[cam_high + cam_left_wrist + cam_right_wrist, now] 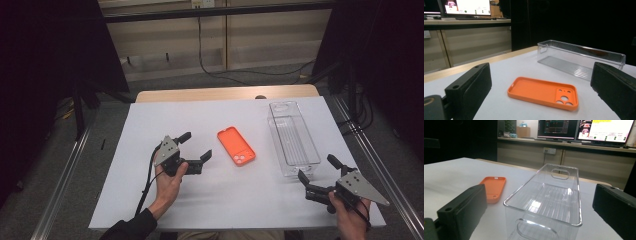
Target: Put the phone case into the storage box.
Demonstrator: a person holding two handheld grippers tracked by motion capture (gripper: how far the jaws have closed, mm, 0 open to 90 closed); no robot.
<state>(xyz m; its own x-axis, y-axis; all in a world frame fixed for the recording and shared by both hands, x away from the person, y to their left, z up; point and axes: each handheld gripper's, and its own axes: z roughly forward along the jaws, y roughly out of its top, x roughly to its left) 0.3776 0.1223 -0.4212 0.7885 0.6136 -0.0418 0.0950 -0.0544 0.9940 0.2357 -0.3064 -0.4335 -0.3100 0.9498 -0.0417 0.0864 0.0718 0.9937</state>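
An orange phone case [236, 146] lies hollow side up near the middle of the white mat [150, 200], its camera cutouts toward the person. To its right stands a clear, empty plastic bin [292, 138], long and narrow. My left gripper [195, 145] is open just left of the case, jaws pointing at it with nothing between them. In the left gripper view the phone case [544, 92] lies ahead between the jaws, the bin [579, 58] behind it. My right gripper [317, 168] is open at the bin's near end. In the right gripper view the bin [549, 195] stands directly ahead, the case [492, 187] to its left.
The mat covers a wooden table [225, 93] whose far edge shows beyond it. Metal rails [65, 175] run along both sides of the table. Cables [220, 70] lie on the floor behind. Monitors [584, 130] stand on a bench in the background.
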